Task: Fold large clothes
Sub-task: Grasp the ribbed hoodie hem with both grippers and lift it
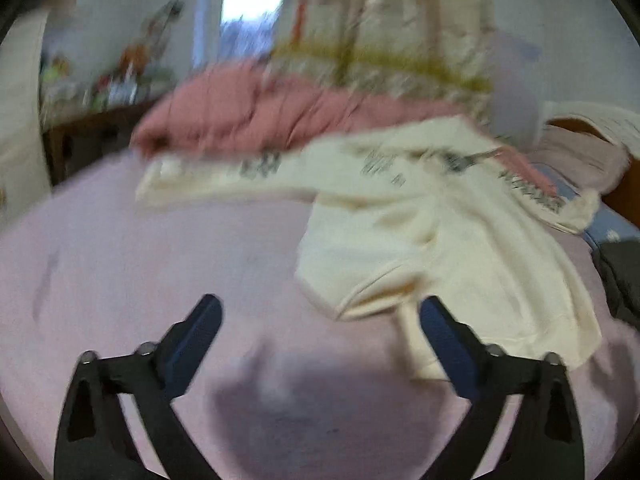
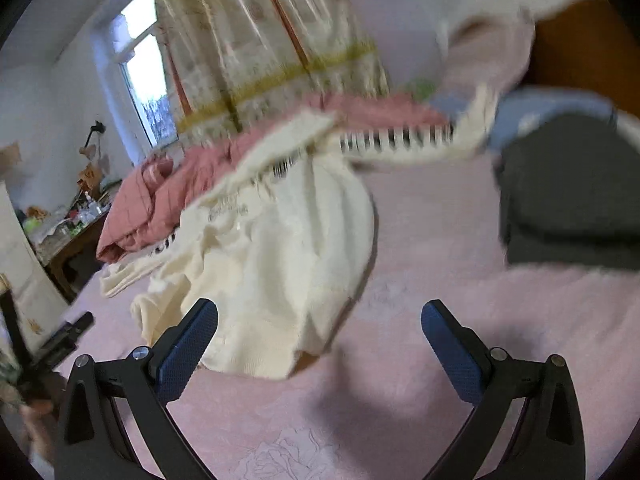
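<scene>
A large cream sweatshirt with dark printed lettering lies crumpled on the pink bedspread. In the left wrist view it spreads from the centre to the right, one sleeve stretched out to the left. My left gripper hovers low over the bed, open, its right finger beside the garment's near hem, nothing between the pads. In the right wrist view the same sweatshirt lies ahead and left. My right gripper is open over bare bedspread, its left finger overlapping the garment's near edge.
A rumpled pink quilt lies behind the sweatshirt, below a patterned curtain. A dark grey folded item and a blue one sit at the right. A cluttered wooden desk stands left of the bed. The other gripper's dark frame shows at the far left.
</scene>
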{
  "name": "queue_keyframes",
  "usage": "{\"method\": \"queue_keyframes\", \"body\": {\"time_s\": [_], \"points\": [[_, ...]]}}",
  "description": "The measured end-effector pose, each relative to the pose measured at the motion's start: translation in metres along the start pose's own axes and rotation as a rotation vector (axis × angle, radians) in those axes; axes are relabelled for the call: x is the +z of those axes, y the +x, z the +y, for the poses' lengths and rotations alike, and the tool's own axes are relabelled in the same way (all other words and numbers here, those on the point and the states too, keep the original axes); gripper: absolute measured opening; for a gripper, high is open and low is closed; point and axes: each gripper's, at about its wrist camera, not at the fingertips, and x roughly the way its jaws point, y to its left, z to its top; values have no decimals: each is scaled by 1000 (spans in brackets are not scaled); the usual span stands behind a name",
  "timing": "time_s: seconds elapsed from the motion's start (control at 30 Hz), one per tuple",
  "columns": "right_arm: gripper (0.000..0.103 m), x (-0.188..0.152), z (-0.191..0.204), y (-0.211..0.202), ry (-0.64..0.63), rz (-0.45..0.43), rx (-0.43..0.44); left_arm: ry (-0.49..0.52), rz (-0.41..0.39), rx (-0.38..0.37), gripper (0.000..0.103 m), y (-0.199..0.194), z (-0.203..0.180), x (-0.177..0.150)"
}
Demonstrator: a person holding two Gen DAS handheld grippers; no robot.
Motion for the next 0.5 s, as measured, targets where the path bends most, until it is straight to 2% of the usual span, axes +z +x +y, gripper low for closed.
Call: {"method": "queue_keyframes", "body": {"time_s": [0.03, 0.07, 0.2, 0.27, 0.33, 0.37, 0.4, 0.43, 0.47, 0.5], "points": [[95, 0, 1, 10, -12, 37, 19, -52, 43, -25, 91, 10, 10, 0], [95, -2, 4, 19, -29, 55, 16, -85, 83, -51, 91, 20, 16, 1], [92, -3, 15, 59, -108, 117, -77, -113, 223, -133, 91, 68, 22, 0], [92, -2, 13, 80, -88, 178, -48, -146, 301, -187, 91, 94, 19, -6], [87, -3, 12, 98, -61, 220, -5, -139, 296, -188, 97, 102, 10, -8], [85, -1, 13, 105, -71, 215, -15, -122, 285, -195, 97, 102, 4, -5], [77, 1, 15, 109, -84, 206, -19, -108, 275, -226, 97, 105, -3, 0], [59, 3, 17, 113, -88, 198, -9, -104, 267, -259, 92, 110, -8, 3], [49, 4, 17, 114, -83, 192, -9, -106, 267, -278, 81, 116, -13, 5], [10, 5, 17, 114, -77, 173, -64, -112, 271, -286, 44, 120, -16, 7]]}}
